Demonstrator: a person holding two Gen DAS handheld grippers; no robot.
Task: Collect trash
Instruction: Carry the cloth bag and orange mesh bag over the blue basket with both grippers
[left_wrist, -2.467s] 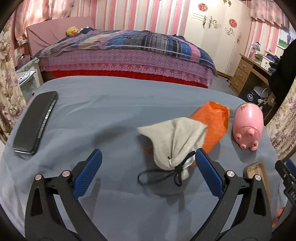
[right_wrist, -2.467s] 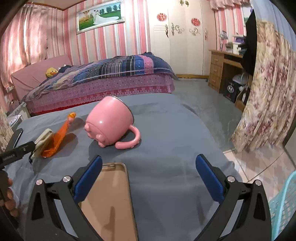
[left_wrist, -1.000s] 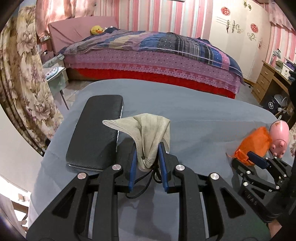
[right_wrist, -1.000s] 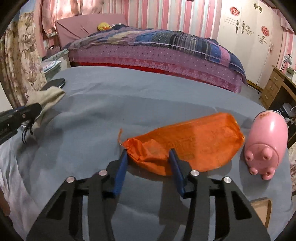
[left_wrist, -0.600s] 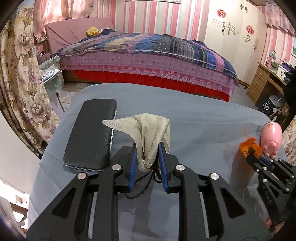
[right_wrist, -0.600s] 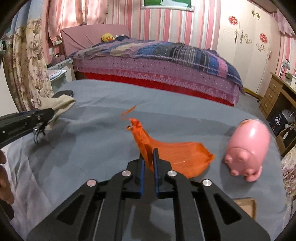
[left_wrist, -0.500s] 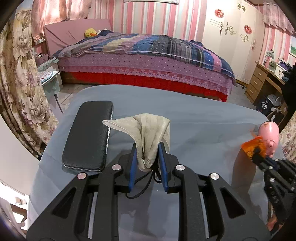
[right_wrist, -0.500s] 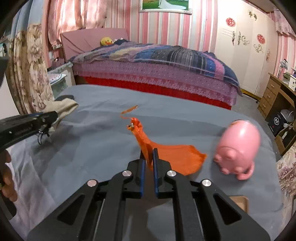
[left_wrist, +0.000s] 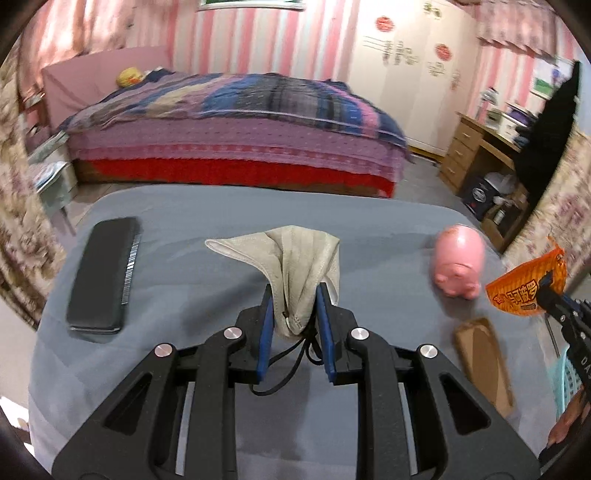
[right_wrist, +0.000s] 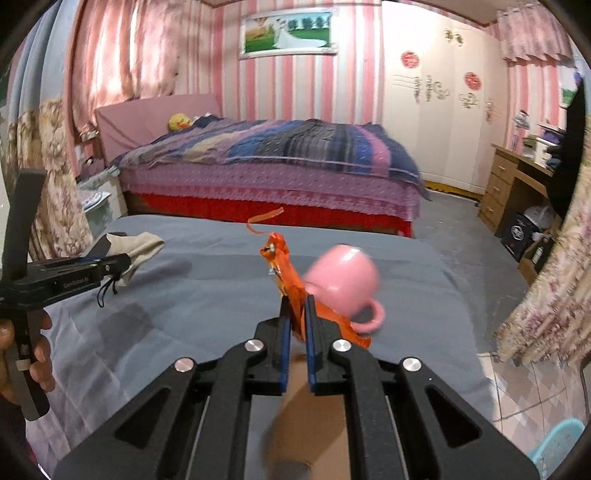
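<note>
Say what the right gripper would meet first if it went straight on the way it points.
Probably the pink mug. The right gripper, shut on the orange wrapper, points down at the grey table, with the mug just ahead, slightly right. Depth is unclear; it might meet the table first.

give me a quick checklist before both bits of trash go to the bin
1. Left tool shut on the face mask: ok.
2. Right tool shut on the orange wrapper: ok.
3. Mask's black ear loop dangles under the tool; snag risk: not ok.
4. Both items lifted off the grey table: ok.
5. Pink pig mug out of the way: cannot tell, it lies close behind the wrapper.
6. Turquoise basket at floor level is the bin and empty: cannot tell.
</note>
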